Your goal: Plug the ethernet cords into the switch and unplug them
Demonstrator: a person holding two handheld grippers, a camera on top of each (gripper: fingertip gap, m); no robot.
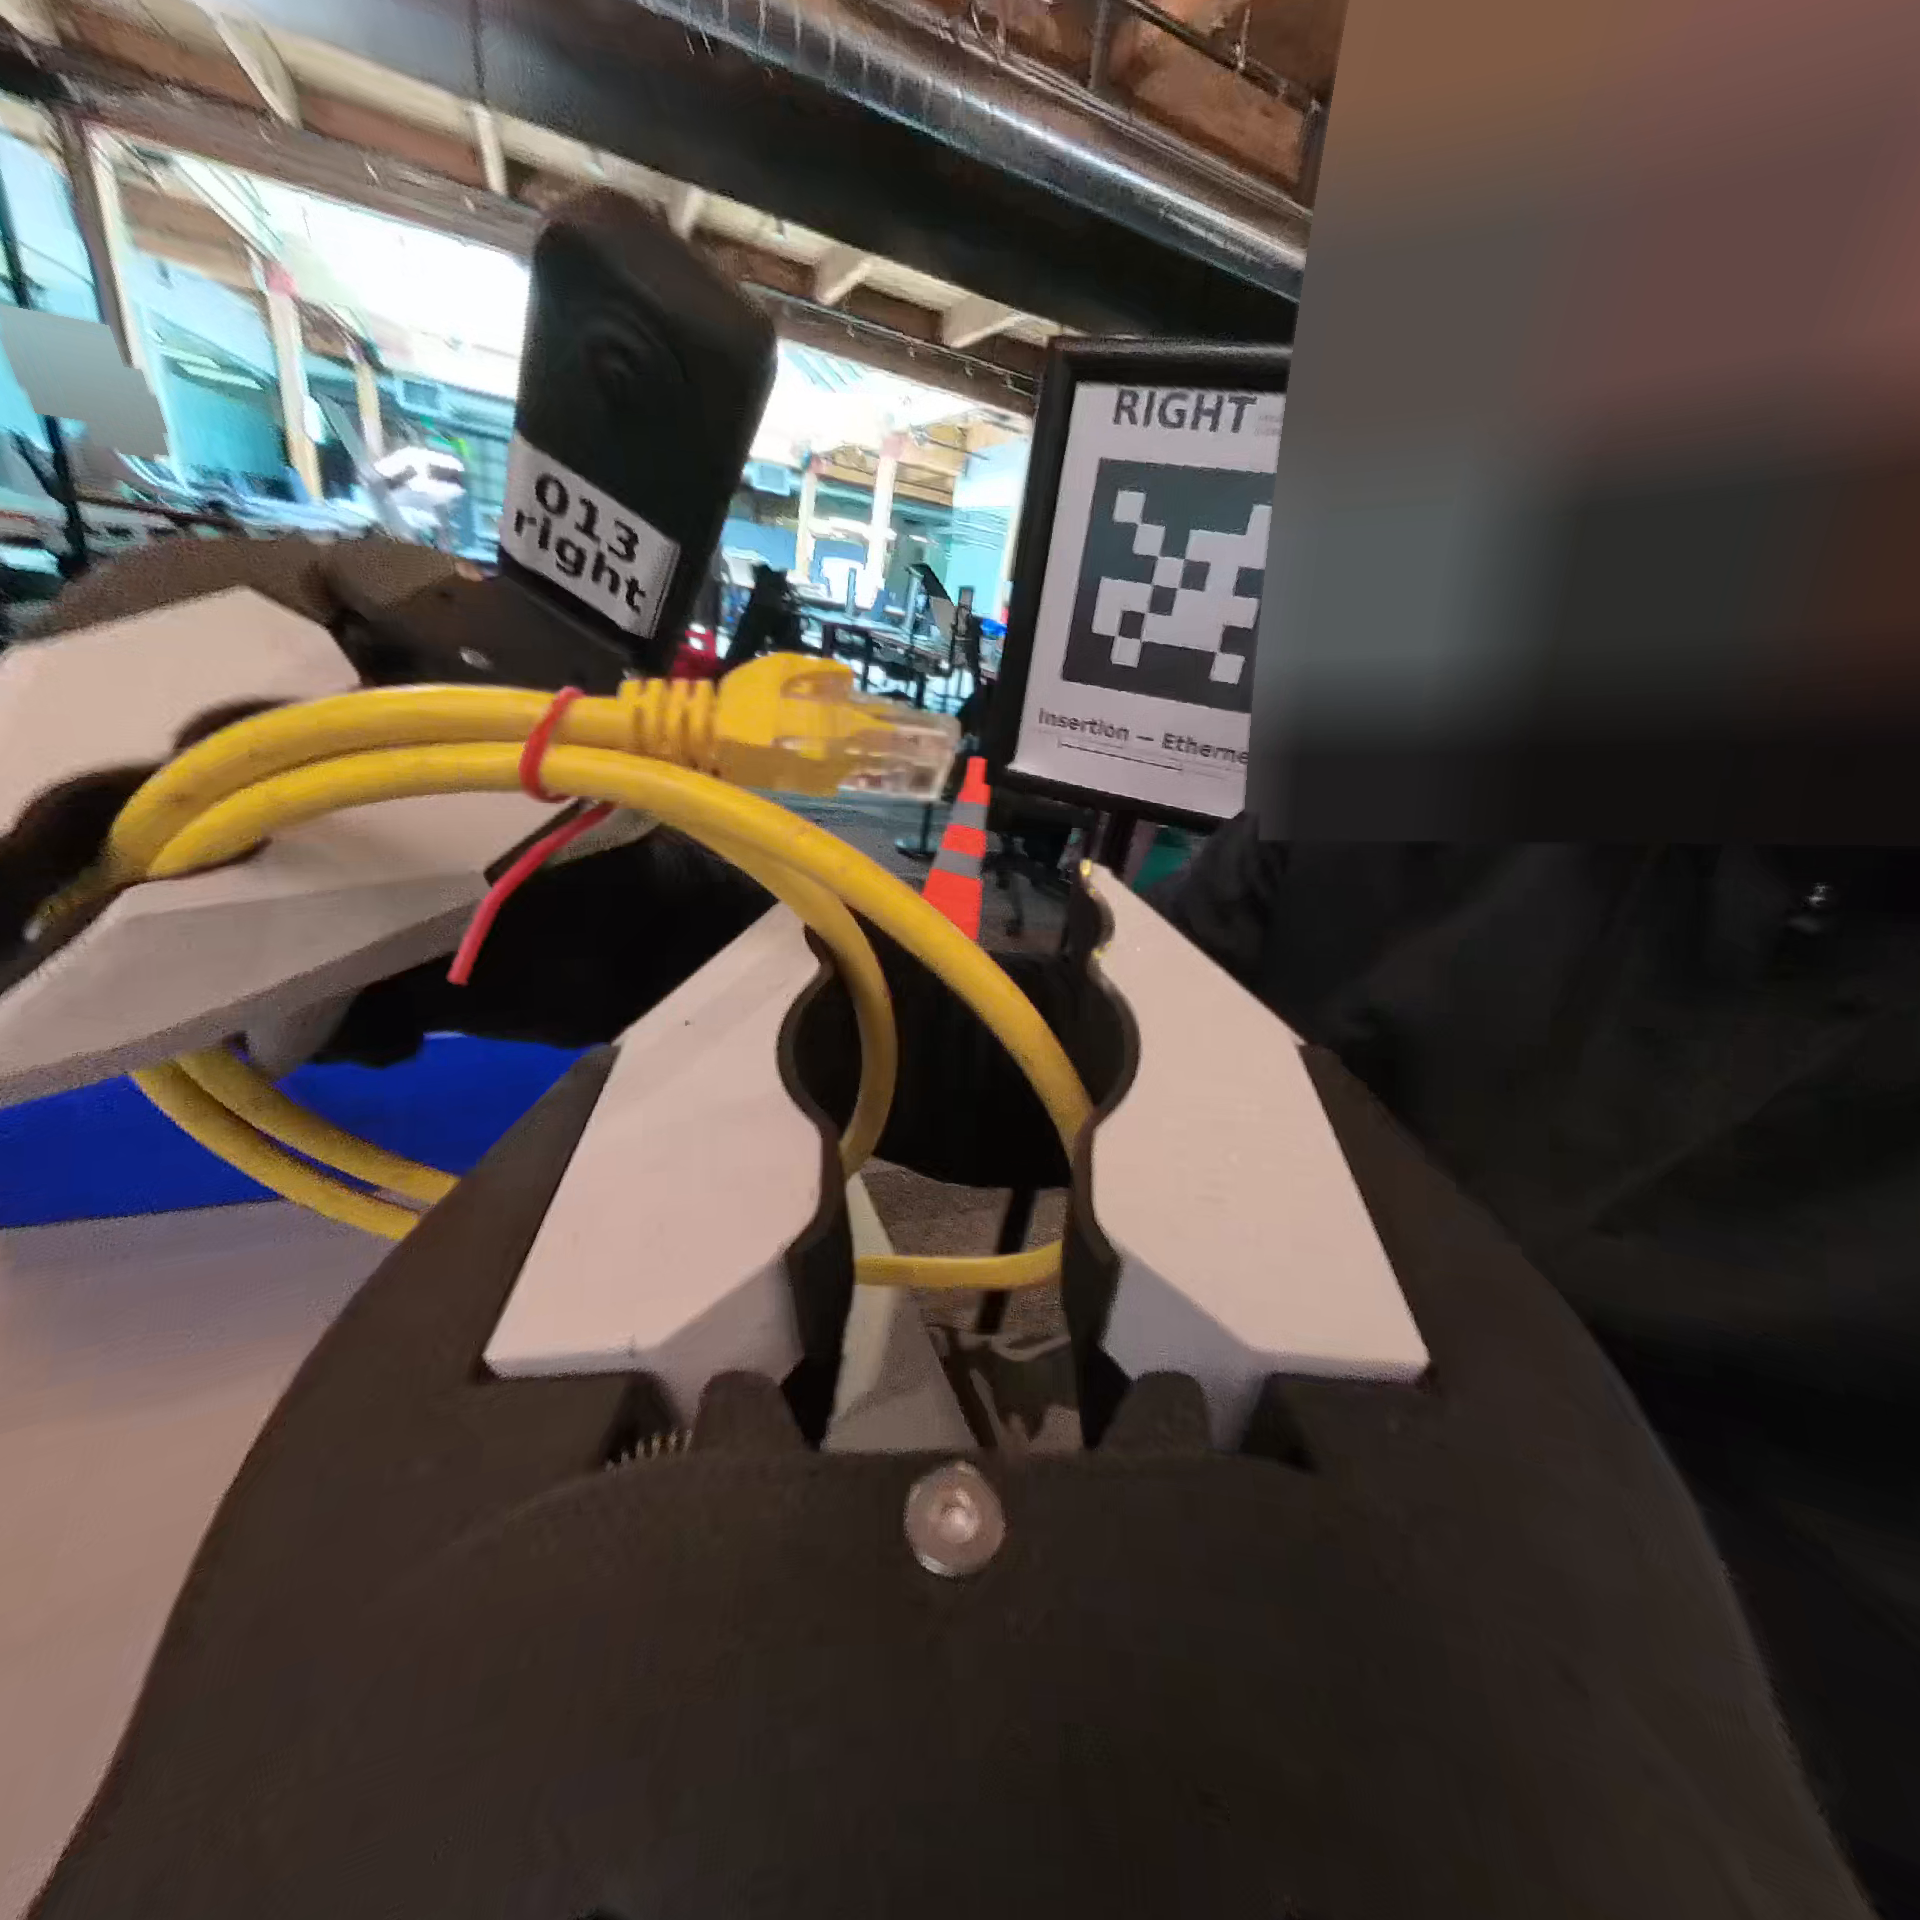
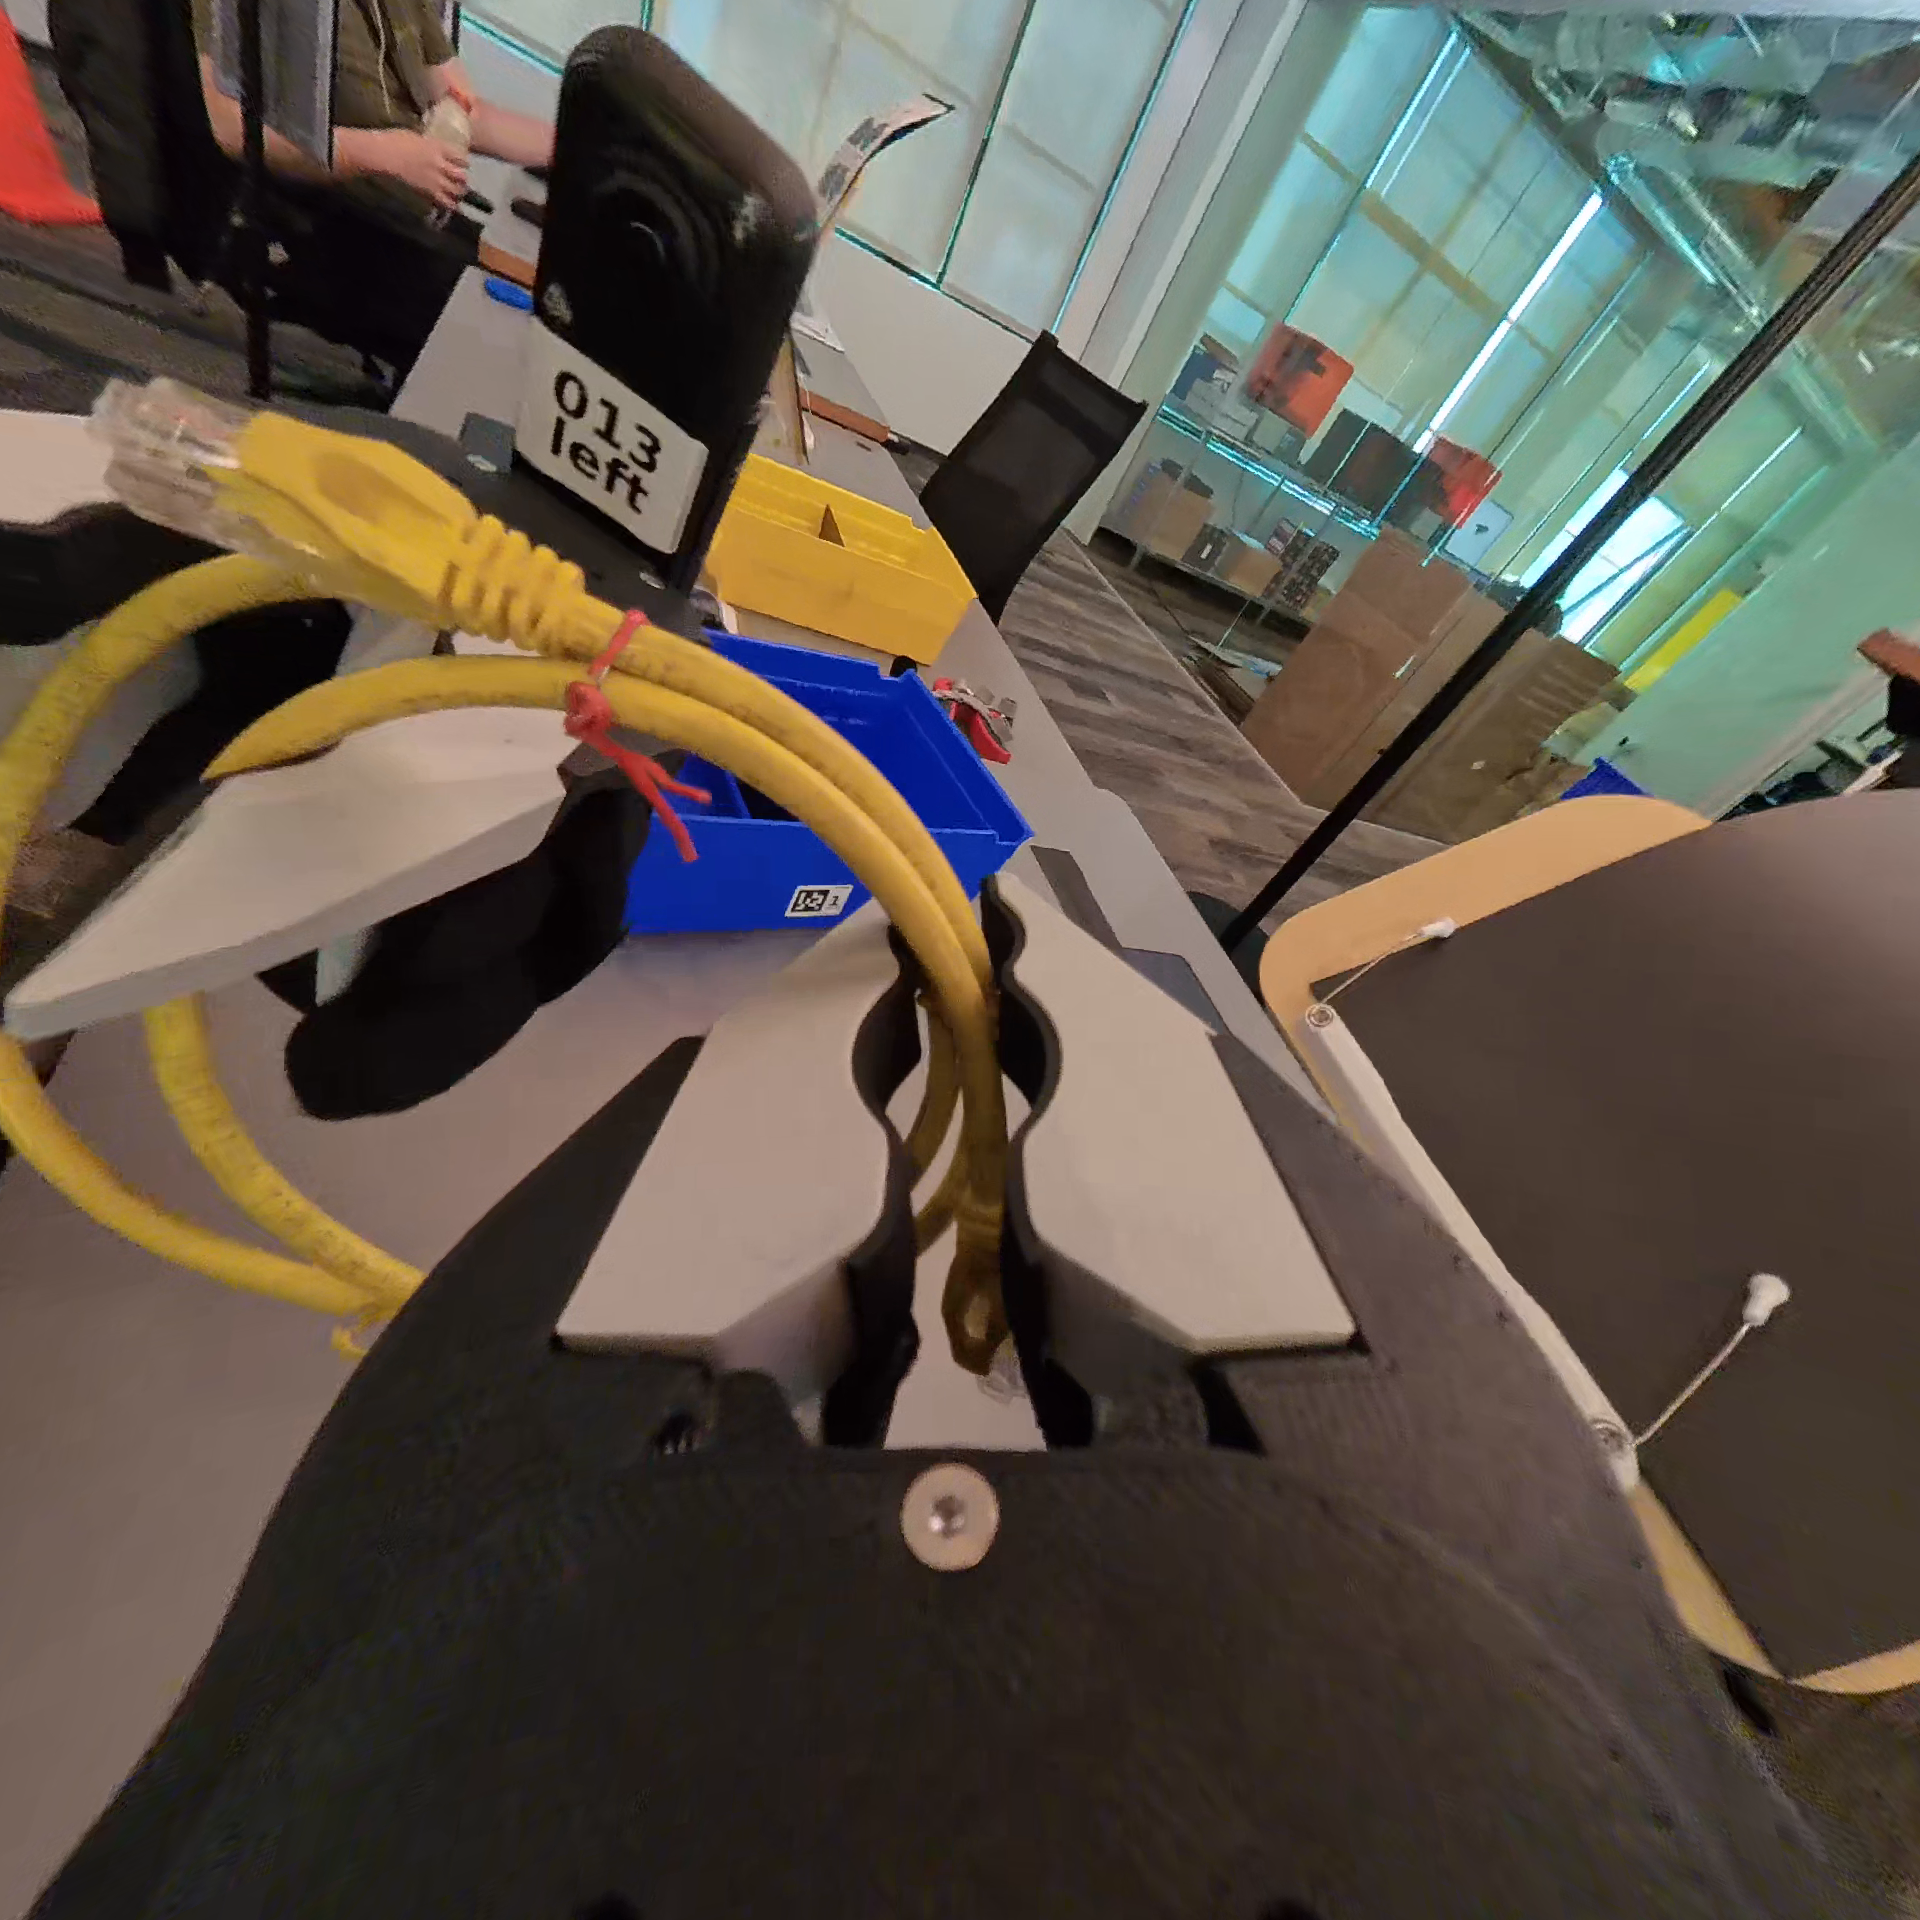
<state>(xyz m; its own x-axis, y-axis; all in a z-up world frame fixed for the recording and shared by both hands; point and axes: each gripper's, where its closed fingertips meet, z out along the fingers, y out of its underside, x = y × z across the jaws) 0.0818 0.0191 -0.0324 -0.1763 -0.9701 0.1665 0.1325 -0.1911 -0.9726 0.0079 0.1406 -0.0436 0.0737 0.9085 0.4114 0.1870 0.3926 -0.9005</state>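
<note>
A coiled yellow ethernet cable point(image 1: 665, 717), bound with a red twist tie point(image 1: 545, 743), hangs in the air between both grippers. Its clear plug point(image 1: 894, 743) points right, free in the air. My left gripper point(image 1: 945, 904) is open, and two loops of the cable pass loosely between its fingers. My right gripper point(image 2: 940, 914) is shut on the cable point(image 2: 499, 582), with two strands pinched between its pads. The same plug point(image 2: 166, 447) shows at the upper left of the right wrist view. Each gripper shows at the left of the other's view. No switch is in view.
A blue bin point(image 2: 831, 842) and a yellow bin point(image 2: 831, 561) stand on the grey table point(image 2: 104, 1403). A black board with a tan rim point(image 2: 1662, 1143) is at the right. A framed marker sign point(image 1: 1153, 582) and an orange cone point(image 1: 961, 842) stand ahead. A person's hands point(image 2: 416, 145) are far back. About 15 cm separates my left fingertips from my right.
</note>
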